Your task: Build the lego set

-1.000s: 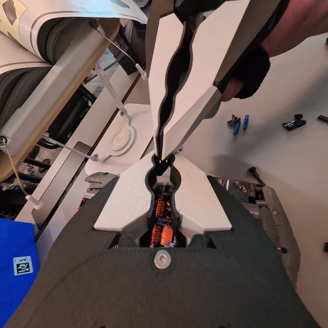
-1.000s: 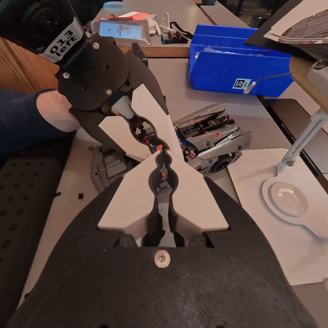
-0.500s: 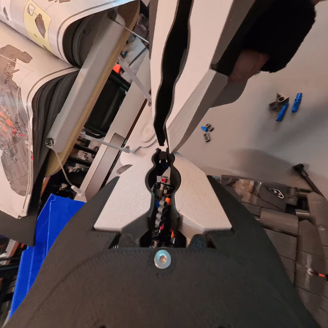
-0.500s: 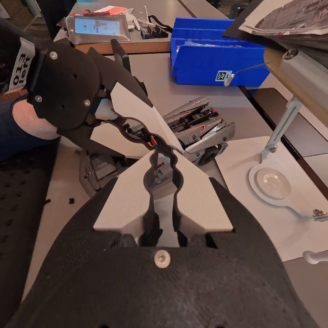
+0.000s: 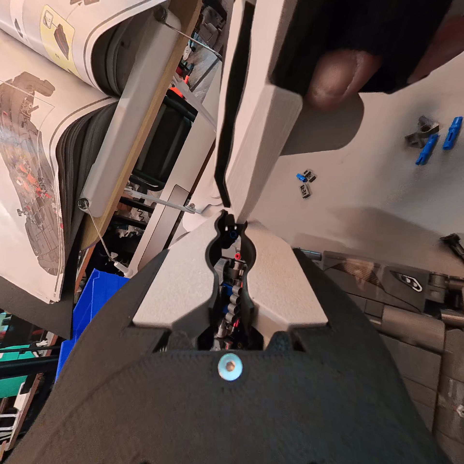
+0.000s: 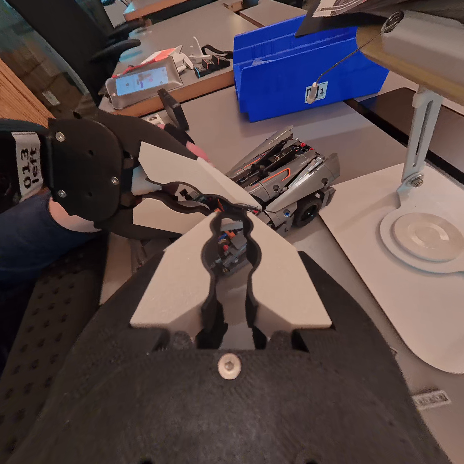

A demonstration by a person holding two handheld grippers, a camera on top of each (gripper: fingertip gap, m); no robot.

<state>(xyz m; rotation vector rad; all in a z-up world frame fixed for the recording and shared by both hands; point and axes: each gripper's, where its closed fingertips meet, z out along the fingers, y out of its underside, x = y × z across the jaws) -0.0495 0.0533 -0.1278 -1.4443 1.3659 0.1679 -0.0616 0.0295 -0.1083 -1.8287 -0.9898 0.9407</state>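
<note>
Both grippers have swung lower and further over since a second ago, and their tips now meet right above the grey Lego car (image 6: 283, 180) on the table (image 6: 376, 288). The left gripper (image 5: 232, 221) has its fingers drawn nearly together, and a small dark piece with a blue pin (image 5: 232, 234) sits in the notch just behind the tips; pinched there, I'd say. The right gripper (image 6: 231, 213) comes in from the other side, fingers close together at the tips. I can't tell if it's clamped on anything or only touching. Loose blue pins (image 5: 426, 148) lie well apart on the tabletop. Here's the risk: two tips crowding one tiny part. If either one twists or lets go early, that piece could pop free and drop into the car's open body.
</note>
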